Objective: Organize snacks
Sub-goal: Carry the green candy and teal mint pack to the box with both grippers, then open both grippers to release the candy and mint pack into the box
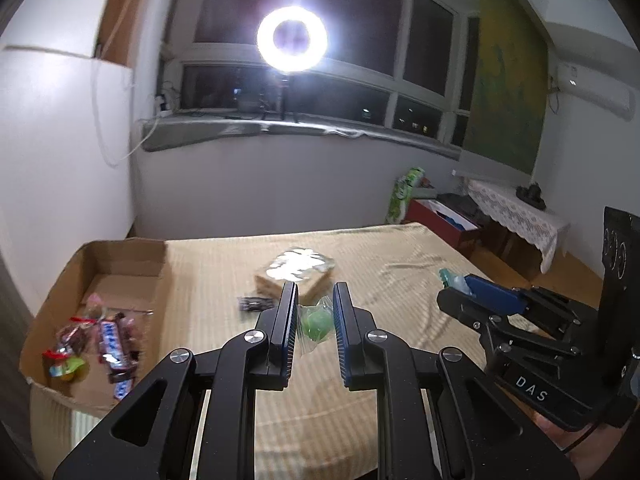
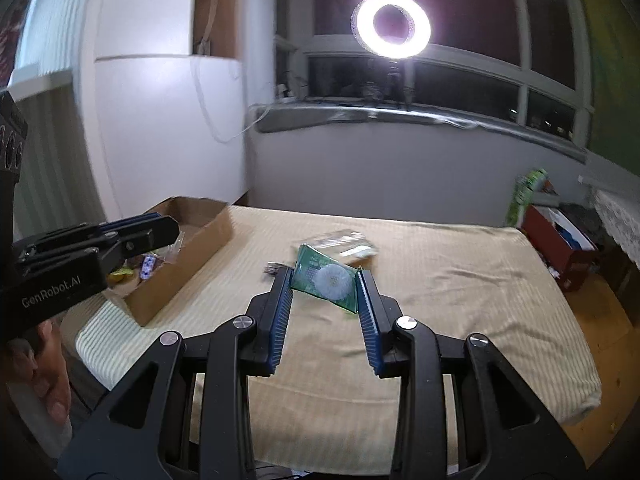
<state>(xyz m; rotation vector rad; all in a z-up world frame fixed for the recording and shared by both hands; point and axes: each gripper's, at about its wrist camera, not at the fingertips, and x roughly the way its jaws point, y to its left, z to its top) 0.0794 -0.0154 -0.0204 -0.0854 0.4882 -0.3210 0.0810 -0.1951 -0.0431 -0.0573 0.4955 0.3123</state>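
- Two snacks are up in the air right now: your left claw (image 1: 315,312) is pinched tight on a green candy in clear wrap (image 1: 316,323), and your right claw (image 2: 324,286) is clamped on a green packet with a pale round disc (image 2: 326,280), jaws only a little apart.
- Both hang above the bed (image 1: 360,380), clear of its beige striped cover.
- Still lying on the bed: a clear-wrapped pack (image 1: 296,270) mid-bed and a small dark wrapper (image 1: 255,304) just left of it.
- Off on the left edge, your cardboard box (image 1: 120,256) already holds a pile of mixed wrapped candies (image 1: 96,344).
- Behind it all, a ring light (image 1: 292,38) glares on the window sill.
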